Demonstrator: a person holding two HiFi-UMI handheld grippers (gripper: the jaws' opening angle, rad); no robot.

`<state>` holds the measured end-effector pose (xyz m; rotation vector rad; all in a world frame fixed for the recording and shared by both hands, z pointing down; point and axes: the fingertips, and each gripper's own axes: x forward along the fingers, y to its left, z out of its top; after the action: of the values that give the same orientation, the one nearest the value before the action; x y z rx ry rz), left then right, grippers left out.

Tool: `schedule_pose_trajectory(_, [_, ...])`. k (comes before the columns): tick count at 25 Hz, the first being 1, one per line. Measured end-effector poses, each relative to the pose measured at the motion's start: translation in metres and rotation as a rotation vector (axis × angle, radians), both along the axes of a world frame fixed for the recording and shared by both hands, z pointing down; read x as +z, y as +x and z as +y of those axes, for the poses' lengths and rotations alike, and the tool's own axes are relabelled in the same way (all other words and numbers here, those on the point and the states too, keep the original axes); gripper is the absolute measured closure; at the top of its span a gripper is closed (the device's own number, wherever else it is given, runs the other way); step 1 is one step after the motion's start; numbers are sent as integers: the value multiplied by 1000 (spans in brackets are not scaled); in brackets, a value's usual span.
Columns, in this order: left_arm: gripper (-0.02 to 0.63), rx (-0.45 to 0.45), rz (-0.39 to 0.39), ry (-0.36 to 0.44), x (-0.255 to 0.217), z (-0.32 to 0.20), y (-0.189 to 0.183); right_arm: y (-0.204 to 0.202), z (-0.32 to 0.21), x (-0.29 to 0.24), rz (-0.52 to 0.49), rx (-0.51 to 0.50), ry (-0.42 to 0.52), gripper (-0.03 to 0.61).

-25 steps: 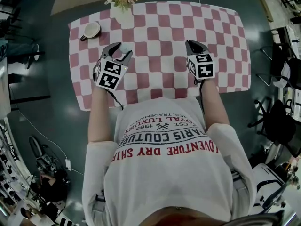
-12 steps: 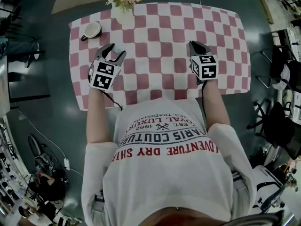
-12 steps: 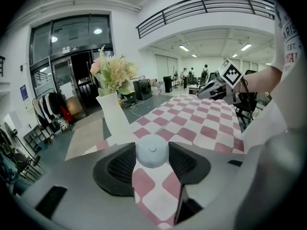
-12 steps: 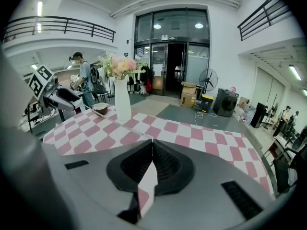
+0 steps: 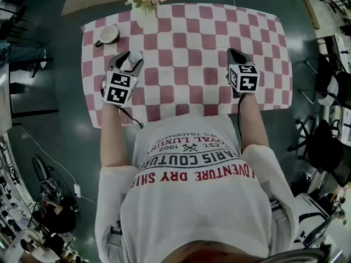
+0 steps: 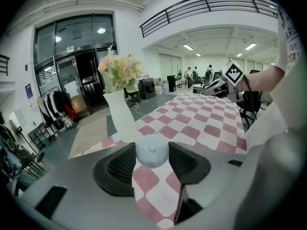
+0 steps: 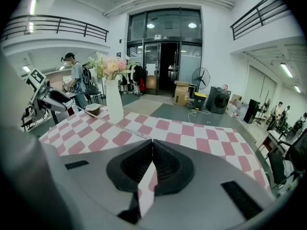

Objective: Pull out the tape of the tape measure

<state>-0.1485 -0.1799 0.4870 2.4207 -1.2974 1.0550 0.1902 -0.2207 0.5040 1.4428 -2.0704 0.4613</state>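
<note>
A round white tape measure (image 6: 152,150) sits between the pads of my left gripper (image 6: 152,148), which is shut on its sides just above the checked tablecloth (image 5: 186,37). In the head view the tape measure (image 5: 135,55) shows at the tip of the left gripper (image 5: 128,60), at the table's left. My right gripper (image 5: 232,52) hovers over the table's right, jaws shut. In the right gripper view a thin tape (image 7: 117,124) runs from the left gripper across the cloth to the tips of my right gripper (image 7: 152,142), which pinch its end.
A white vase of flowers (image 5: 143,4) stands at the table's far edge. A cup (image 5: 107,34) sits at the far left corner. Chairs (image 5: 323,141) stand on the floor to the right. A person (image 7: 76,85) stands in the background.
The two grippers have moved apart: the left one a little to the left with the tape measure, the right one to the right.
</note>
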Motion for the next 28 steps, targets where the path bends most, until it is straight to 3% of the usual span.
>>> schedule_pose_trajectory(7, [383,-7,54,-14,6,3,-1,23,1,5,11,71,-5,548])
schedule_pose_trajectory(11, [383,-43,11,-25,12,5,-14,48,1,7,20,145,-10,549])
schedule_pose_trajectory(13, [383,-48,32,-32,13,6,-16,50,2,7,17,139,-16,549])
schedule_pose_trajectory(18, [383,-55,-1,-60,24,8,-19,45,8,20,-7,138,-53,548])
schedule_pose_trajectory(28, [383,-27,-33,-120,43,15,-14,1,24,47,-5,37,-120,548])
